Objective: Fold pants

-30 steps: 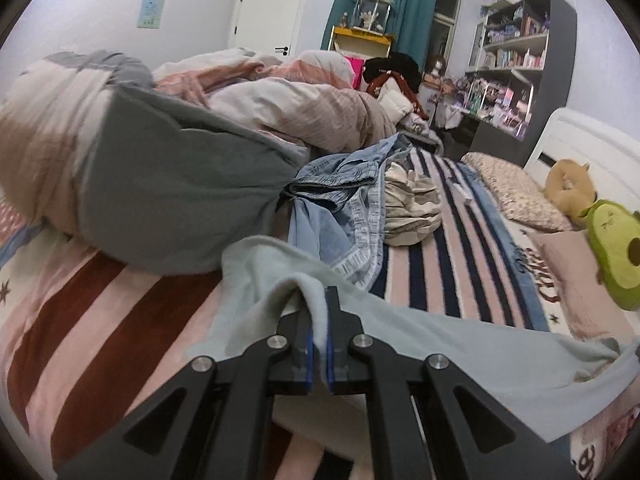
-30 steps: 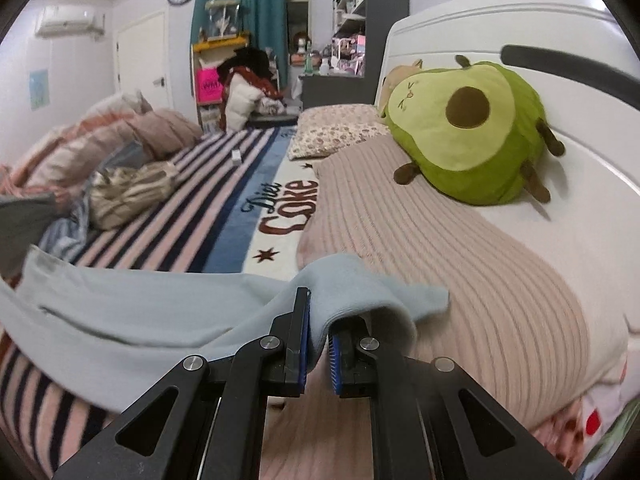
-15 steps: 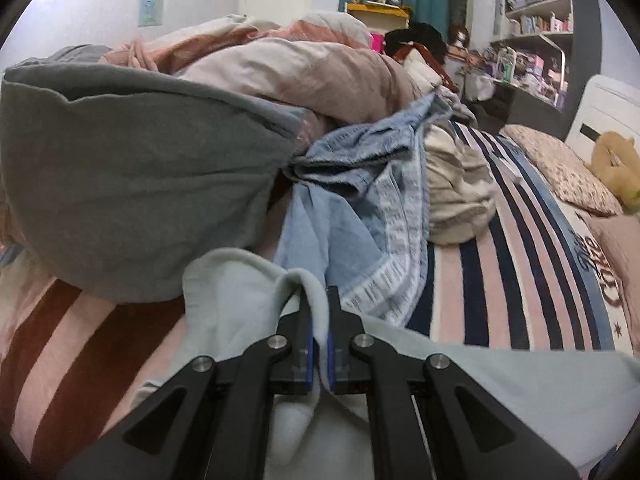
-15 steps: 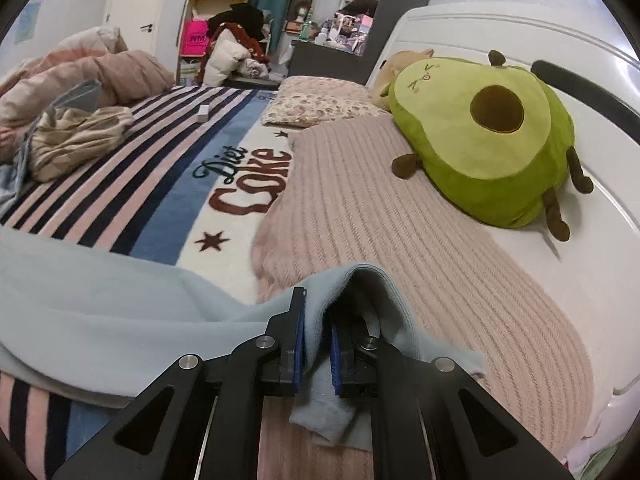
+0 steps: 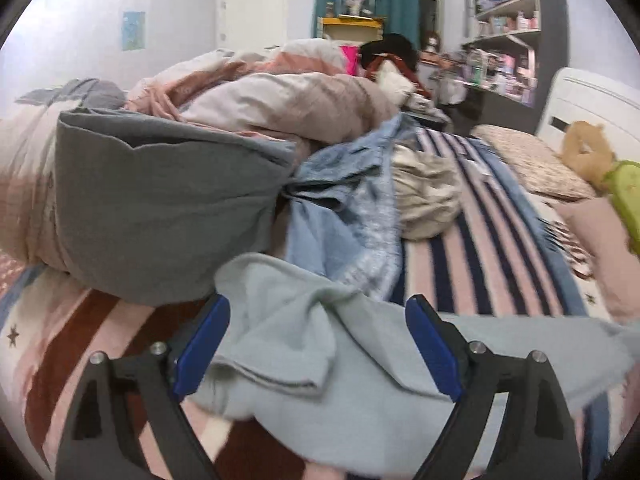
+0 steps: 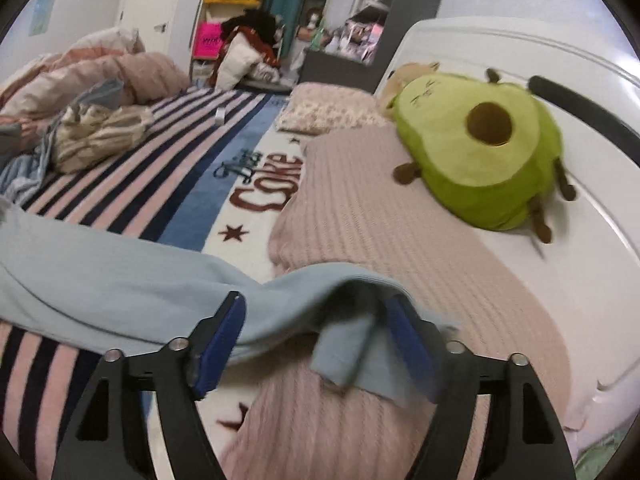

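The way ahead of the left gripper [image 5: 316, 344] is blocked by a big grey cushion [image 5: 160, 208] and a heap of blue denim [image 5: 344, 216], with a striped bundle [image 5: 428, 200] just beside it. An open lane is left on the striped blanket [image 5: 492, 264] to the right of that heap. By the right gripper [image 6: 316, 340], room is found on the pink knitted cover [image 6: 380, 232] (the green avocado toy [image 6: 480, 160] is set against the headboard [image 6: 500, 56]).

Pants [image 5: 360, 360]: pale blue, soft knit, spread lengthwise across the striped bed, rumpled at both ends.
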`<state>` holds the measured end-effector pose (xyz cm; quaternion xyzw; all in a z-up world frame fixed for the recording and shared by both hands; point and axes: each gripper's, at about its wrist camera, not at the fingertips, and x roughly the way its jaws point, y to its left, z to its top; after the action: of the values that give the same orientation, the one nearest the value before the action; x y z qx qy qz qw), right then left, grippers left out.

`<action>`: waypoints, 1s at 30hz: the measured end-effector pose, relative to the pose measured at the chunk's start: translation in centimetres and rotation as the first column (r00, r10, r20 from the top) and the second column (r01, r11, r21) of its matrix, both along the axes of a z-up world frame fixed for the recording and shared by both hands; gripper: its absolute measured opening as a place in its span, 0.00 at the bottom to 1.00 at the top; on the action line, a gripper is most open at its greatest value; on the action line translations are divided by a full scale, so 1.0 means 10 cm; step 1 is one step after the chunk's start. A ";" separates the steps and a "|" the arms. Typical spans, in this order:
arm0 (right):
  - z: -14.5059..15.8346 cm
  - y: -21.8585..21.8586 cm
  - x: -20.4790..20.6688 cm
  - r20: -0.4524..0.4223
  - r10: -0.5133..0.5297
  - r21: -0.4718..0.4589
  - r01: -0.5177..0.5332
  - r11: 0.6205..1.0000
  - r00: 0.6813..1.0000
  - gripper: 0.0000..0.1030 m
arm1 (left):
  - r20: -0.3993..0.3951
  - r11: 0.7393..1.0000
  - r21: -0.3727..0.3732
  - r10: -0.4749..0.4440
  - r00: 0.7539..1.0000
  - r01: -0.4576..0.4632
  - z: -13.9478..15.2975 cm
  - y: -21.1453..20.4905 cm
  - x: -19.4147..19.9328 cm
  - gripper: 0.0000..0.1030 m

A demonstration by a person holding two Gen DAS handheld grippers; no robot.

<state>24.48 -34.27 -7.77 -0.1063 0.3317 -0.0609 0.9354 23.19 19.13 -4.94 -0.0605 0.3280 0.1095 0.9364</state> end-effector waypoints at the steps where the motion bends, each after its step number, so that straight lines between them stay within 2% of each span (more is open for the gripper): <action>1: 0.05 0.01 -0.08 -0.003 0.003 0.002 -0.003 1.000 1.000 0.70 | -0.002 1.000 -0.008 -0.020 1.000 0.020 0.00 -0.03 -0.04 0.85; 4: 0.14 0.07 -0.24 0.016 0.020 0.021 -0.020 1.000 1.000 0.70 | -0.017 0.996 -0.035 -0.087 0.996 0.087 -0.04 -0.13 -0.11 0.85; 6: 0.20 0.18 -0.33 0.037 0.069 0.052 -0.071 0.996 0.997 0.70 | -0.041 0.992 -0.039 -0.122 0.992 0.120 -0.10 -0.20 -0.10 0.85; 10: 0.17 0.59 -0.27 0.080 0.265 0.129 -0.274 0.953 0.961 0.70 | -0.086 0.988 -0.030 -0.154 0.984 0.151 -0.28 -0.31 -0.02 0.85; 11: 0.11 0.73 -0.19 0.064 0.325 0.148 -0.331 0.932 0.943 0.70 | -0.110 0.987 -0.013 -0.158 0.981 0.157 -0.35 -0.32 0.02 0.85; 13: -0.11 1.08 -0.01 -0.001 0.464 0.172 -0.457 0.873 0.886 0.70 | -0.141 0.988 0.018 -0.152 0.978 0.156 -0.45 -0.32 0.07 0.85; 15: -0.33 1.35 0.10 -0.062 0.554 0.152 -0.541 0.827 0.830 0.69 | -0.174 0.986 0.022 -0.157 0.972 0.163 -0.59 -0.29 0.15 0.84; 16: -0.49 1.53 0.17 -0.108 0.601 0.130 -0.588 0.799 0.792 0.68 | -0.181 0.985 0.014 -0.164 0.970 0.169 -0.63 -0.27 0.17 0.84; 19: -0.81 1.79 0.26 -0.178 0.664 0.128 -0.652 0.747 0.726 0.68 | -0.204 0.971 -0.013 -0.236 0.950 0.239 -0.74 -0.33 0.21 0.84; 20: -0.91 1.85 0.30 -0.196 0.672 0.123 -0.662 0.739 0.714 0.68 | -0.204 0.965 -0.013 -0.261 0.944 0.263 -0.74 -0.37 0.22 0.84; 22: -1.04 1.93 0.35 -0.210 0.671 0.078 -0.672 0.737 0.711 0.68 | -0.203 0.959 -0.012 -0.279 0.939 0.282 -0.74 -0.42 0.22 0.84; 24: -1.11 1.97 0.39 -0.212 0.658 0.020 -0.670 0.742 0.722 0.67 | -0.207 0.958 -0.013 -0.283 0.937 0.286 -0.74 -0.45 0.24 0.84; 26: -1.14 1.99 0.44 -0.210 0.652 0.004 -0.666 0.746 0.729 0.58 | -0.215 0.961 0.018 -0.264 0.940 0.274 -0.75 -0.46 0.26 0.84; 27: -1.12 1.96 0.48 -0.208 0.650 0.016 -0.662 0.749 0.731 0.44 | -0.217 0.963 0.048 -0.248 0.944 0.264 -0.75 -0.45 0.26 0.84; 28: -1.09 1.94 0.51 -0.198 0.648 0.037 -0.655 0.754 0.735 0.36 | -0.218 0.965 0.077 -0.228 0.949 0.250 -0.74 -0.43 0.28 0.85; 30: -1.02 1.92 0.58 -0.183 0.644 0.073 -0.643 0.762 0.743 0.32 | -0.221 0.970 0.114 -0.185 0.958 0.214 -0.74 -0.36 0.29 0.84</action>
<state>30.33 -15.04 -18.01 -0.2169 0.3656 0.2770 0.8617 26.12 15.50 -12.36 0.0490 0.4204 0.0421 0.9051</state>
